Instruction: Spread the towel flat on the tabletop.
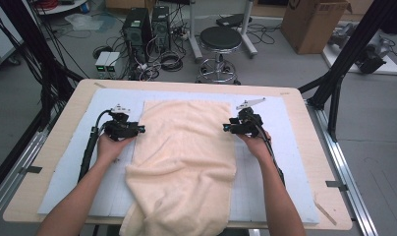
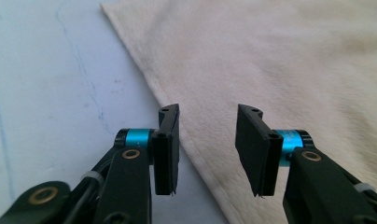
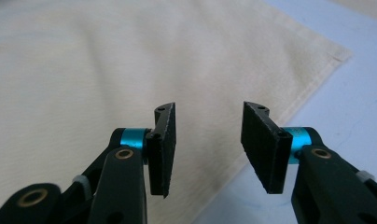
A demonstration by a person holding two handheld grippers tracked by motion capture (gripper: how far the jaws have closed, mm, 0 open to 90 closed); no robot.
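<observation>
**Both tools parted at the towel's side edges**

I see the cream towel (image 1: pixel 184 162) spread on the pale mat (image 1: pixel 69 162) over the counter (image 1: pixel 49 142), its near end draped over the front edge. My left tool (image 2: pixel 207 149) has its jaws apart over the towel's left hem; my right tool (image 3: pixel 207 149) gapes likewise at the right hem. Neither grips anything.

On the counter (image 1: pixel 54 162): 1 cream towel (image 1: pixel 184 157), 1 pale blue mat (image 1: pixel 285 147). 2 claws, left claw (image 1: pixel 140 129) and right claw (image 1: pixel 227 128), 2 black jaws each, both spread apart. On the floor behind: 1 round black stool (image 1: pixel 220 38), 2 PC towers (image 1: pixel 146 27), 1 cardboard box (image 1: pixel 312 22).
</observation>
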